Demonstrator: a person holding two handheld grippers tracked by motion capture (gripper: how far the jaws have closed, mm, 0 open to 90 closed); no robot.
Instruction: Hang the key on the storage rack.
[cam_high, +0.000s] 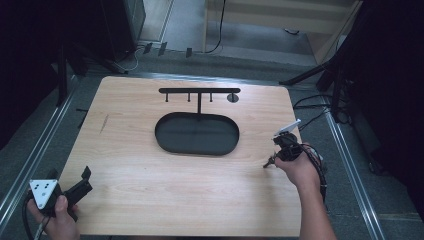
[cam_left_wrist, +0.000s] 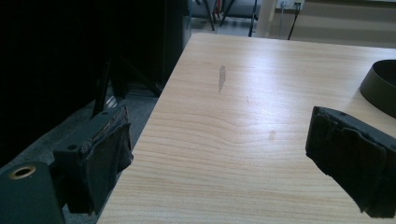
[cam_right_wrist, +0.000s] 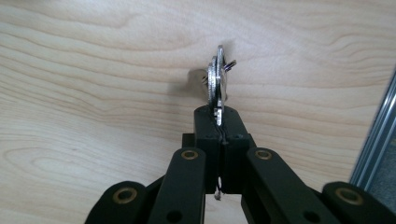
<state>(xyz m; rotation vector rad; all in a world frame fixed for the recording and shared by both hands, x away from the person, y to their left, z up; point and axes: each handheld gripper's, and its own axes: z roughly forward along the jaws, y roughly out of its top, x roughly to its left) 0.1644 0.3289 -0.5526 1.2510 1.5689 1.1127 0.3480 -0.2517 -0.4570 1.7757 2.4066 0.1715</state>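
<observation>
Black jaws of the right claw (cam_right_wrist: 219, 122) are pressed together on the edge of a thin metal key ring (cam_right_wrist: 216, 79), holding it edge-up just above the worktop (cam_right_wrist: 93, 70) at its right side. It looks light, stiff and slippery, so gripping flat across the ring seems safest. Over by the near left corner, the left claw (cam_left_wrist: 219, 158) hangs spread and empty

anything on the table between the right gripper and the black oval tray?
Nothing: bare wood separates the right gripper, shut on a metal key, from the black oval tray in the high view.
</observation>
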